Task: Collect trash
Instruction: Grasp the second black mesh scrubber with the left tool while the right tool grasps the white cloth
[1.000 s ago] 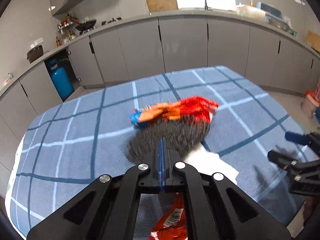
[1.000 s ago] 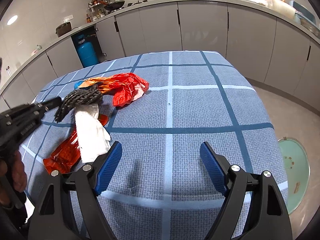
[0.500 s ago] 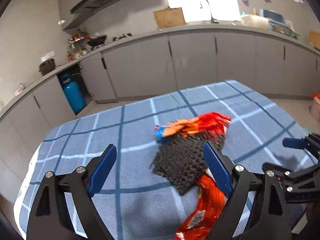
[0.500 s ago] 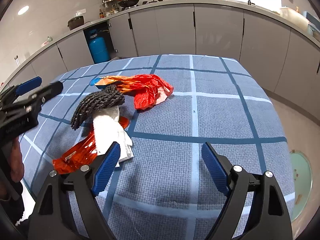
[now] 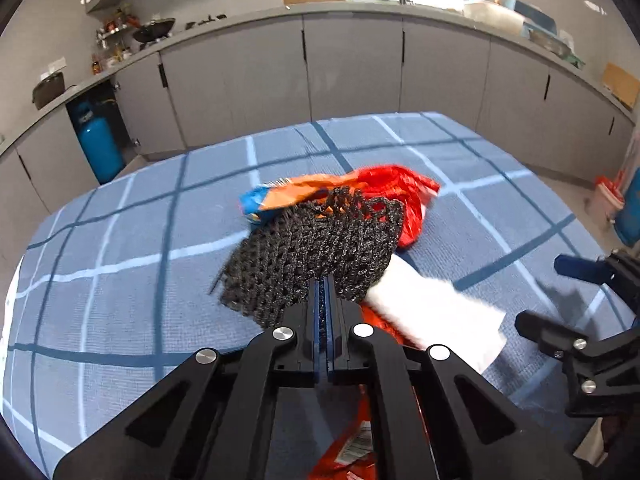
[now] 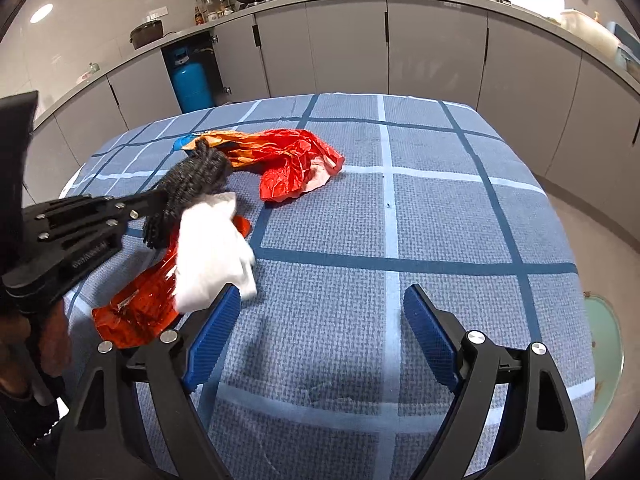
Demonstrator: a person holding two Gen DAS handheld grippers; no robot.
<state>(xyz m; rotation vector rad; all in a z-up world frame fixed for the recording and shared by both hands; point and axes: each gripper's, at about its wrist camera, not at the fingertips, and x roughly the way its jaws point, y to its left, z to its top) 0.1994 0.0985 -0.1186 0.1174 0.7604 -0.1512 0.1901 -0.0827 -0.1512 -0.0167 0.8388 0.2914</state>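
Observation:
A black mesh net (image 5: 320, 240) is pinched at its near edge by my left gripper (image 5: 323, 280), which is shut on it; the net drapes over the pile. Under and behind the net lie an orange-and-blue wrapper (image 5: 288, 196) and a crumpled red wrapper (image 5: 400, 192). A white tissue (image 6: 212, 248) rests on a flat red-orange wrapper (image 6: 136, 308). My right gripper (image 6: 320, 332) stands open over the tablecloth, with its left finger beside the tissue and nothing between its fingers. It also shows at the right edge of the left wrist view, right gripper (image 5: 544, 292).
The blue checked tablecloth (image 6: 440, 220) covers the table, which drops off at the right and far edges. Grey cabinets ring the room, with a blue gas cylinder (image 6: 190, 84) in an alcove. A round green object (image 6: 604, 344) lies on the floor at the right.
Half a second ago my left gripper stood wide open above the net lying on the pile; now it has dropped and shut on the net. The right gripper has edged toward the tissue.

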